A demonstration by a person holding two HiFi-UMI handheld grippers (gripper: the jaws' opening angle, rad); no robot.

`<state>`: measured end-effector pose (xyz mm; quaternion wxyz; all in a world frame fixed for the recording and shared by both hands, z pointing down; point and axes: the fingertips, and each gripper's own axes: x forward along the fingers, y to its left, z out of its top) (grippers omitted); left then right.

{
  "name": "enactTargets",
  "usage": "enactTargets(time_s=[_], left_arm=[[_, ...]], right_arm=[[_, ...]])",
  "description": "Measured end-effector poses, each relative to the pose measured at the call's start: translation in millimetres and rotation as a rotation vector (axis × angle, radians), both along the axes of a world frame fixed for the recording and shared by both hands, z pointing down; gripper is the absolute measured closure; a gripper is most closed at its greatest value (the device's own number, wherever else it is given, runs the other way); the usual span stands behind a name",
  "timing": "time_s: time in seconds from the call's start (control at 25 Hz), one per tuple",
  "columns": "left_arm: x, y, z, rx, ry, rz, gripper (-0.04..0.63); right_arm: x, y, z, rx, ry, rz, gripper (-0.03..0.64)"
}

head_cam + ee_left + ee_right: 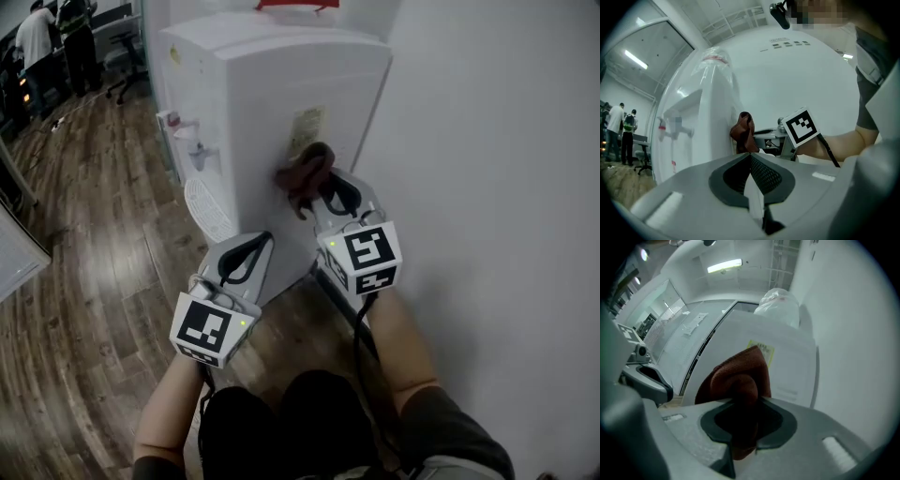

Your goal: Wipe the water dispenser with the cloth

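Observation:
The white water dispenser (253, 122) stands against the wall, its taps on the left face. A dark red-brown cloth (302, 176) is bunched against the dispenser's side panel, just below a yellowish sticker (307, 127). My right gripper (330, 199) is shut on the cloth (738, 380) and presses it onto the white panel (787, 366). My left gripper (251, 251) hangs lower and to the left, near the dispenser's bottom corner, jaws shut with nothing between them. In the left gripper view the cloth (743, 132) and the dispenser (701, 122) show ahead.
A white wall (497, 169) runs close along the right. Wood floor (103, 244) spreads to the left. People (56, 42) and an office chair (127, 56) are far off at the top left. The person's knees (281, 422) are at the bottom.

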<state>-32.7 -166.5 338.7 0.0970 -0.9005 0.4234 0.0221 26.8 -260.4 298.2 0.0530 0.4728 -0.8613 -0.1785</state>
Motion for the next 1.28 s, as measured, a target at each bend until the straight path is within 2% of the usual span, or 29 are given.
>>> enactTargets(time_s=[0.12, 0.32, 0.48, 0.6, 0.76, 0.88, 1.04, 1.16, 1.28], left_arm=[[6, -8, 58, -0.059, -0.017, 0.000, 0.575], [11, -21, 144, -0.113, -0.134, -0.003, 0.575], [21, -13, 207, -0.207, -0.145, 0.007, 0.577], [20, -12, 242, -0.233, -0.179, 0.019, 0.577], [20, -25, 278, -0.255, -0.150, 0.021, 0.577], [20, -29, 303, -0.297, -0.133, 0.032, 0.577], [14, -32, 327, -0.344, -0.125, 0.012, 0.577], [9, -35, 336, -0.352, -0.144, 0.003, 0.577], [5, -41, 320, -0.329, -0.126, -0.009, 0.577]], right_arm=[[3, -4, 63, -0.075, 0.001, 0.000, 0.554], [11, -22, 148, -0.149, -0.091, 0.032, 0.554], [19, -10, 233, -0.283, -0.067, 0.063, 0.554], [14, -6, 290, -0.366, -0.034, 0.069, 0.554], [8, -15, 354, -0.408, 0.034, 0.069, 0.554], [7, -19, 407, -0.487, 0.062, 0.074, 0.554], [4, -17, 463, -0.585, 0.161, 0.046, 0.554], [8, -14, 476, -0.623, 0.176, 0.055, 0.554], [19, -9, 452, -0.599, 0.127, 0.074, 0.554]])
